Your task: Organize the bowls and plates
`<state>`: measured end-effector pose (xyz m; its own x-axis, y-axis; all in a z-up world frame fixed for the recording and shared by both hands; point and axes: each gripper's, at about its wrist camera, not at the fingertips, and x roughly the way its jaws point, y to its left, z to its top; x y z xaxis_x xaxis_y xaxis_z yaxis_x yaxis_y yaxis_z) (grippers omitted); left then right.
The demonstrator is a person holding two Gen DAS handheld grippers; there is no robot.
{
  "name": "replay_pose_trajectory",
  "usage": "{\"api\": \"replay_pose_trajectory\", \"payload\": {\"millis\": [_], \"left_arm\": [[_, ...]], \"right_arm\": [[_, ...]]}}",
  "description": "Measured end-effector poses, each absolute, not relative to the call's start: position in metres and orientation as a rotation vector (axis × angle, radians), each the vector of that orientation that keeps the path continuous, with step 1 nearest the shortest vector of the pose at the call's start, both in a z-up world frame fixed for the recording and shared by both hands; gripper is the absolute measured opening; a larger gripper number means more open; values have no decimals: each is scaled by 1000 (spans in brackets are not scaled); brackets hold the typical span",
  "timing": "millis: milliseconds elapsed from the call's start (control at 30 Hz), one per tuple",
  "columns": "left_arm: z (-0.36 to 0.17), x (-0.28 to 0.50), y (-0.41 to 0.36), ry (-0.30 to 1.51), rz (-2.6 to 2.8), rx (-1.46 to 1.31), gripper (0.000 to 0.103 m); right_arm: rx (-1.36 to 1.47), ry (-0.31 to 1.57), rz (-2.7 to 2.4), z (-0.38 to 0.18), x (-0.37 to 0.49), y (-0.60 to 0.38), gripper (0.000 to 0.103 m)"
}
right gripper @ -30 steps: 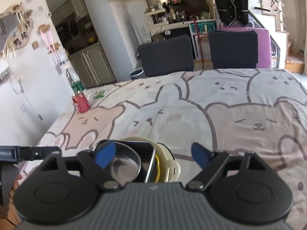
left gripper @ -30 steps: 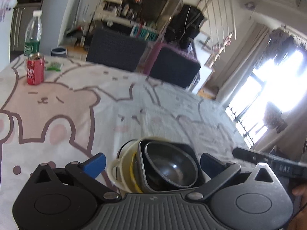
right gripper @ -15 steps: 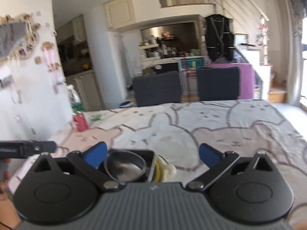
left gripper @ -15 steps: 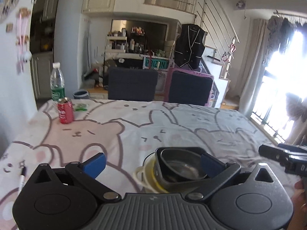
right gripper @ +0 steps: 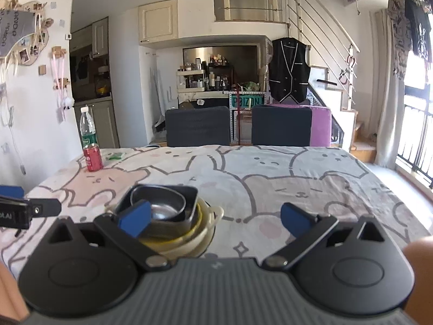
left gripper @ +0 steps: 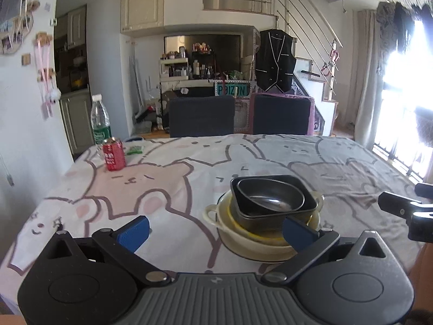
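1. Dishes sit nested in one stack on the counter point(left gripper: 270, 151), which is covered by a cartoon-bear cloth: a steel bowl point(left gripper: 270, 199) inside a dark square dish point(left gripper: 273, 211), that inside a yellow-rimmed bowl point(left gripper: 259, 234), all in a cream bowl with handles point(left gripper: 243, 241).
2. Your left claw point(left gripper: 215, 228) stands wide with nothing between its pads; the stack lies just ahead of it, toward its right finger, which overlaps the cream rim in the view. I cannot tell whether it touches.
3. Your right claw point(right gripper: 215, 218) is also spread wide and empty. From its camera the stack point(right gripper: 165, 214) sits behind its left finger, off the centre line.
4. Judged from this, the stacking looks done or nearly so: no loose plate or bowl shows elsewhere on the cloth. A red can point(left gripper: 114, 153), a water bottle point(left gripper: 100, 120) and a small green packet point(left gripper: 134, 149) stand well apart at the far left corner.
5. If the stack needs shifting, you would want both claws on opposite handles of the cream bowl, gripping low, since the inner dishes sit loose and the steel one looks tilted.
6. Otherwise, clear both claws away without nudging the rim.
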<state>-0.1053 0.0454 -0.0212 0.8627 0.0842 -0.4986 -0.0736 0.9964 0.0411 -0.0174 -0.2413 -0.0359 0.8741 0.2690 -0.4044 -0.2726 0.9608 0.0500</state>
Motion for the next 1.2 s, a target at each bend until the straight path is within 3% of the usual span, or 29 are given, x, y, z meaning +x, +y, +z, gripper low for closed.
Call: {"api": "replay_pose_trajectory", "payload": {"millis": [1200], "left_arm": [[-47,-123,42,540,73,35,103]], "right_arm": [[-30,488,269,-56,-40,-238,103]]}}
